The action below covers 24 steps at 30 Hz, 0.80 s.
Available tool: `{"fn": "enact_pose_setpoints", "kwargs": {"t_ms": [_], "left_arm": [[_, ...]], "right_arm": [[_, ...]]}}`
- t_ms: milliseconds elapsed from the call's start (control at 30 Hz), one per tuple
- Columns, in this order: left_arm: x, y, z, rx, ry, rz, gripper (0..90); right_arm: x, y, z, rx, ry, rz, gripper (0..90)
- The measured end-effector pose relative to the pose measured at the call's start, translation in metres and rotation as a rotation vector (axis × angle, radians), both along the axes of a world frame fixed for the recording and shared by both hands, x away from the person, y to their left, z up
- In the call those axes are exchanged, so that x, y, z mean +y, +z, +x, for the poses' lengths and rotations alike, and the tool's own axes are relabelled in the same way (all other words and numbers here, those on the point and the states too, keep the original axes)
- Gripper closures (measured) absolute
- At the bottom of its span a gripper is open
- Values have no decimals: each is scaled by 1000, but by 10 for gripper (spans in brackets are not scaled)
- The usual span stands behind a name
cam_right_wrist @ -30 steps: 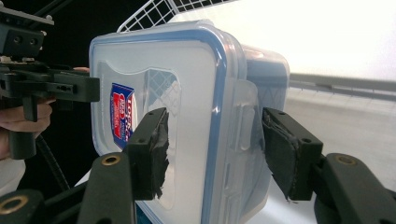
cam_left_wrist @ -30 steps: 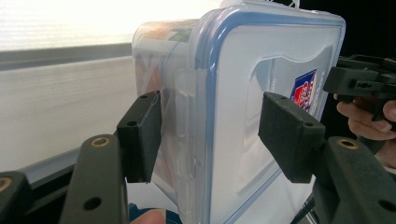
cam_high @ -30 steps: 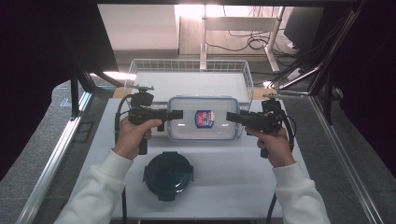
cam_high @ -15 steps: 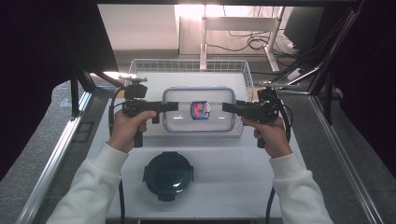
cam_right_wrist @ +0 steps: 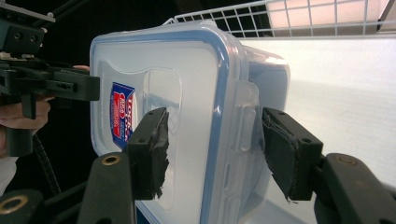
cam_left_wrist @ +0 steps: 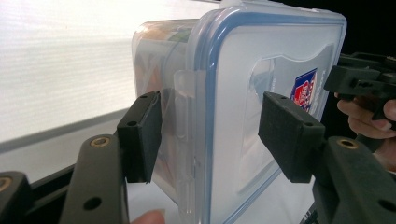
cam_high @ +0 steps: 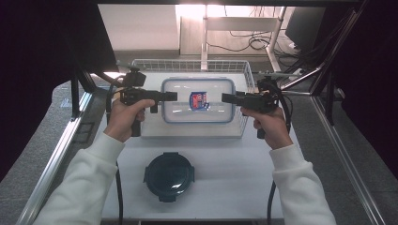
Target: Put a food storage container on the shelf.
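Observation:
A clear rectangular container (cam_high: 187, 110) with a blue-rimmed lid and a red and blue sticker hangs in the air over the wire basket (cam_high: 187, 63). My left gripper (cam_high: 171, 96) is shut on its left end and my right gripper (cam_high: 227, 98) on its right end. In the left gripper view, the pads of my left gripper (cam_left_wrist: 212, 135) press the lid side and the underside of the container (cam_left_wrist: 233, 93) at the side latch. The right gripper view shows my right gripper (cam_right_wrist: 212, 149) clamping the container (cam_right_wrist: 187, 79) the same way at the opposite latch.
A round dark container (cam_high: 169, 176) with a clip lid sits on the white table (cam_high: 234, 178) near its front edge, between the person's forearms. Metal frame bars run along both sides of the table. Cables lie on the floor beyond the basket.
Both grippers have lifted the container off the table and carried it away from the person, to above the wire basket. The grip on both ends looks the same.

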<state>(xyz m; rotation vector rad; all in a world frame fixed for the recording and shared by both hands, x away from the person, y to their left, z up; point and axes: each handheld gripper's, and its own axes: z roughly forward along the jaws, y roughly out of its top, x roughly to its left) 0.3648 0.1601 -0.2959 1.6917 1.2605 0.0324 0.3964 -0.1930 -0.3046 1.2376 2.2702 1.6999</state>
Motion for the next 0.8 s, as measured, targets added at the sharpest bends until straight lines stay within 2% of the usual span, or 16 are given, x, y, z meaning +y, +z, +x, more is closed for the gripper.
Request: {"fn": "enact_pose_setpoints", "kwargs": {"t_ms": [133,333,400,567,733,800], "left_arm": [[0,7,5,-16,-2,19,404],[1,10,12,-10,-4,-1,404],[2,13,13,-24,-1,5,404],[4,17,17,-25,2,7,405],[8,20,24,-32,8,6,405],[11,20,29,-28,14,2,404]], "right_arm": [[0,3,5,2,2,7,428],[1,10,11,-13,-1,-2,428],[1,13,13,-19,1,-2,429],[3,17,18,-14,7,-3,429],[8,23,27,-8,15,-13,429],[12,24,36,-5,18,-16,429]]}}
